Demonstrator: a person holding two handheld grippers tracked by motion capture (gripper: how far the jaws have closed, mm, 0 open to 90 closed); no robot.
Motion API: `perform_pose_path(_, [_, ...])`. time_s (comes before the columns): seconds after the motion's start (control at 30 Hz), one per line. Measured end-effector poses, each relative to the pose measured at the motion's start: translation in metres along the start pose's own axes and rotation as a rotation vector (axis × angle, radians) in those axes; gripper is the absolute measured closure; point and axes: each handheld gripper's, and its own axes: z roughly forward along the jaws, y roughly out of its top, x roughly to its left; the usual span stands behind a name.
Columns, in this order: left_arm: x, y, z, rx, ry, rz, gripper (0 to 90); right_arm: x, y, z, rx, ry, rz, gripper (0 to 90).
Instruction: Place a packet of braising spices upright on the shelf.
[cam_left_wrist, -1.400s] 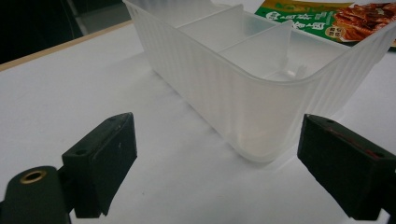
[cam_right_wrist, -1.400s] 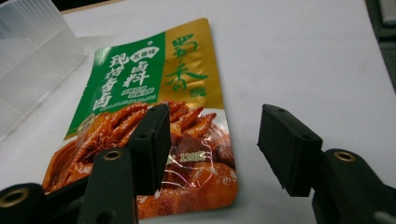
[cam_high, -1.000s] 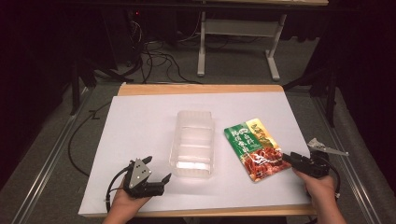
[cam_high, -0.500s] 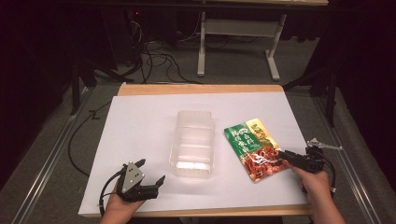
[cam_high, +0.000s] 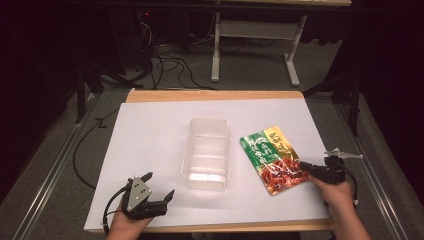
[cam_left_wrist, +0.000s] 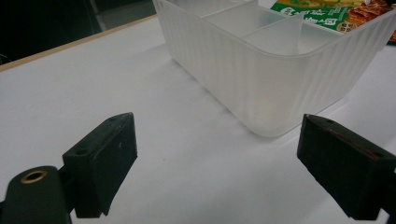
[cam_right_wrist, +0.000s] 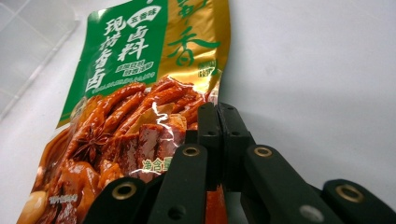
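A green and gold food packet printed with red braised meat lies flat on the white table cover, right of centre. My right gripper reaches it from the right. Its jaws have just been closing and now stand shut on the packet's near right edge. In the right gripper view, the packet runs in between the closed jaws of the right gripper. A clear ribbed plastic container with dividers sits mid-table. My left gripper rests open near the front left, and the left gripper view has it facing the container's corner.
The white cover lies on a wooden table whose edge shows at the back. Metal rails run along both sides on the floor. Cables and a white table frame stand beyond the far edge.
The right gripper's jaws have come together on the packet's edge. Both hands have stayed almost where they were.
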Motion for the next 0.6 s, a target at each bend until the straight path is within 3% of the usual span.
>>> perform_pose_path(0.3, [0.004,0.004,0.003,-0.013,0.015,-0.014,12.4,0.013,-0.008,-0.008,0.020,0.004,-0.084,90.0])
perform_pose_path(0.47, [0.007,0.008,0.010,-0.015,0.033,-0.027,12.6,0.028,-0.018,-0.015,0.045,-0.004,-0.145,90.0])
perform_pose_path(0.6, [0.007,0.010,0.013,-0.017,0.023,-0.026,12.6,0.040,-0.025,-0.020,0.068,0.000,-0.180,90.0])
